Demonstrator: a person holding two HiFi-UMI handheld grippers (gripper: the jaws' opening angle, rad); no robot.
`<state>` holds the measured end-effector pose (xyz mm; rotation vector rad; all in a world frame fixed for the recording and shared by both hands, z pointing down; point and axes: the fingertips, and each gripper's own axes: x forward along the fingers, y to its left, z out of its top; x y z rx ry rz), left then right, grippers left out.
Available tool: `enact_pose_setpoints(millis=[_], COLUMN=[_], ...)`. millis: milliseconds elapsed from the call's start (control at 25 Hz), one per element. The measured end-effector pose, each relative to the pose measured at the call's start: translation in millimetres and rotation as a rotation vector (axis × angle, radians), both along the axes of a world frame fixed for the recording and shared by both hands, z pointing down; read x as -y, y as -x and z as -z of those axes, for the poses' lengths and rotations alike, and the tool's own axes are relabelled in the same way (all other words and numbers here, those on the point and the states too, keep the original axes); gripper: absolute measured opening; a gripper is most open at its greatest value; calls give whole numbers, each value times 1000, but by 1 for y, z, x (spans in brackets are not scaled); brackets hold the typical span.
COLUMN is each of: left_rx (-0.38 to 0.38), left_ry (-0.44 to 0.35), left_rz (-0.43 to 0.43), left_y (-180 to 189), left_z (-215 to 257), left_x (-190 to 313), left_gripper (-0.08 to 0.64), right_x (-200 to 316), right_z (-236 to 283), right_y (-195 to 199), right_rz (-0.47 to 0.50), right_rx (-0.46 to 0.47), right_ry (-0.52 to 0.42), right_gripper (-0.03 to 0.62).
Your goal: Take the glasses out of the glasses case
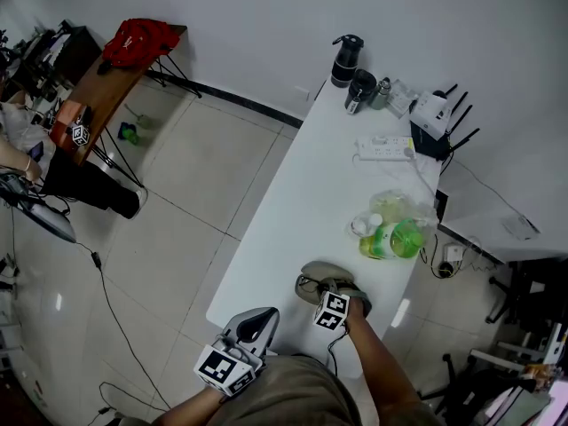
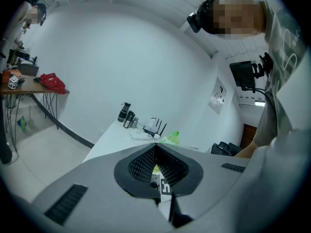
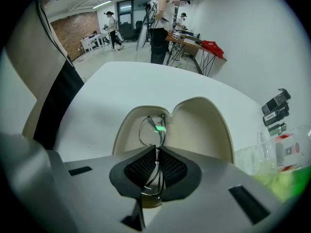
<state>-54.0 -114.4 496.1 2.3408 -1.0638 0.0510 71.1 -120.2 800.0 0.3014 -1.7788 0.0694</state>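
A beige glasses case (image 3: pixel 194 125) lies open on the white table (image 3: pixel 112 86), both halves facing up; in the head view the case (image 1: pixel 319 276) is near the table's front end. Thin-framed glasses (image 3: pixel 151 130) stand on edge over the case's left half. My right gripper (image 3: pixel 156 152) is shut on the glasses, pinching the frame between its black pads; it shows above the case as the right gripper (image 1: pixel 335 302) in the head view. My left gripper (image 1: pixel 253 327) hangs off the table's front corner, jaws shut with nothing between them (image 2: pixel 156 149).
A green bottle (image 1: pixel 397 238) and clear plastic bag (image 1: pixel 401 207) lie right of the case. Farther back sit a power strip (image 1: pixel 383 147), dark flasks (image 1: pixel 348 60) and a router (image 1: pixel 435 114). A wooden desk with a red bag (image 1: pixel 138 41) stands across the floor; people stand at the room's far side (image 3: pixel 160 13).
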Motion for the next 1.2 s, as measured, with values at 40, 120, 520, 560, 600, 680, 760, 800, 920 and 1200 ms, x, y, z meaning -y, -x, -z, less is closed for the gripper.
enact_pose_setpoints(millis=[40,120,520,560,600,680,760,800,920,1200], left_rx=[1,3,8,8,7,3,4,5,6,3], left_ry=[0,-1,-17,-13,-7,2,-6,-13,-25,-50], left_rz=[-1,-4,12,11,8,1,-6,-7,0,-2], left_y=[-1,-1,4,4,4,4,3,3,4,8], left_z=[0,0,6,5,4,3,5,6,8,13], left_x=[-1,-4,-15,-16,-18,-21,-25,-27,-31,-39], left_gripper=[3,3,3,3,3,3,3,3,3,3], right_x=[0,0,-7,-9,-11,-12,-13,-14,-12,-8], right_z=[-1,-3,5,5,5,5,7,8,12,23], right_y=[-1,-2,0,1,2,3,4,4,2,-3], right_rz=[0,-5,18,20,21,22,21,20,11,-8], right_rx=[-5,-16,-7,-6,-5,-6,-4,-1,3,-9], right_ry=[-5,-12,-24,-21,-18,-21,-32,-36,-51,-99], right_gripper=[29,29,28,28,28,25,21,20,20,20])
